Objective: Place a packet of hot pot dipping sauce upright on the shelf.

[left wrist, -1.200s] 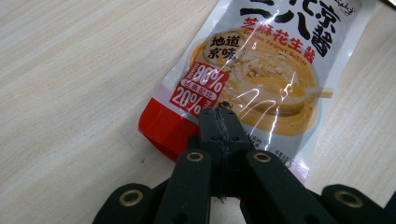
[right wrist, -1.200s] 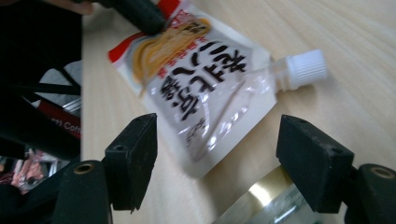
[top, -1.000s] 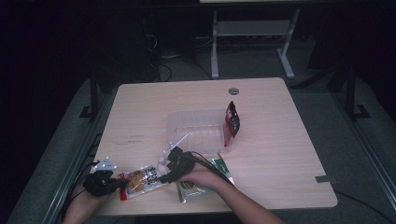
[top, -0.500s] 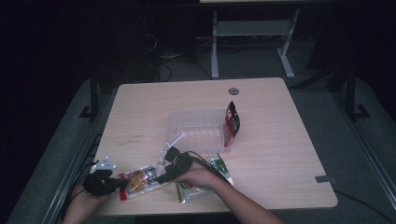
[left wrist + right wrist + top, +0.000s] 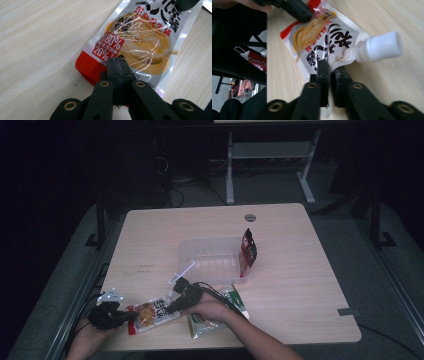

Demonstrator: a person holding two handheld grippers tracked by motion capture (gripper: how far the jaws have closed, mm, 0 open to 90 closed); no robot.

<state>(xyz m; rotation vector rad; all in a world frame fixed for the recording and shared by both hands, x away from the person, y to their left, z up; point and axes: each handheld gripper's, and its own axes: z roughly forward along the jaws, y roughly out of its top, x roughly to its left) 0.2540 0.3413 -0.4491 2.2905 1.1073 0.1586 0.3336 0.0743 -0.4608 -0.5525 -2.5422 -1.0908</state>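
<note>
A sauce pouch (image 5: pixel 150 312) (image 5: pixel 140 40) (image 5: pixel 322 37), white and red with a white screw cap (image 5: pixel 384 46), lies flat near the table's front left edge. My left gripper (image 5: pixel 127 316) (image 5: pixel 117 65) is shut on the pouch's red bottom end. My right gripper (image 5: pixel 171 308) (image 5: pixel 329 68) has just been closing its jaws. They now pinch the pouch's top edge right beside the spout. The left gripper (image 5: pixel 305 15) also reaches the red end at the top of the right gripper view.
A clear plastic tray (image 5: pixel 210 241) stands mid-table with a red packet (image 5: pixel 248 251) leaning at its right end. A green packet (image 5: pixel 200 326) lies under the right forearm. The table's (image 5: pixel 300 285) front edge is close to both hands. A bag (image 5: pixel 255 61) sits below the table's left side.
The right gripper has edged slightly left and nearer, onto the pouch's spout end. The left hand and the pouch have stayed where they were.
</note>
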